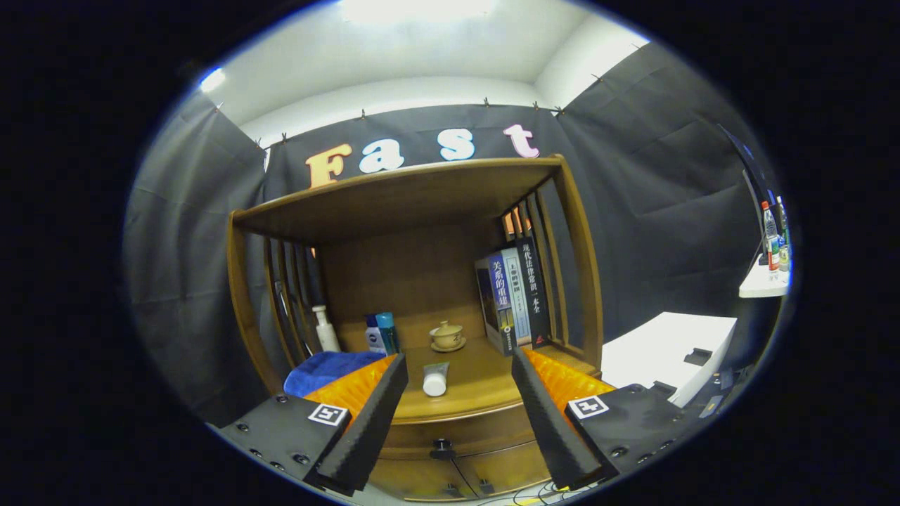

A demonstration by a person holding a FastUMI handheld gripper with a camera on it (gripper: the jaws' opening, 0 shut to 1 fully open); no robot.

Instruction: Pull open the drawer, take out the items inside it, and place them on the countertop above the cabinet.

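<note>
My gripper is open, its two black fingers spread wide with nothing between the pads. It hangs in front of a wooden cabinet. Below the countertop lies the drawer front, closed, with a small dark knob low between my fingers. A white tube lies on the countertop just ahead of the fingers, cap toward me. Behind it stands a small lidded tea cup on a saucer.
On the countertop: a blue cloth beside the left finger, a white bottle, blue bottles, and upright books at the right. A white box stands right of the cabinet. Further right, bottles stand on a shelf.
</note>
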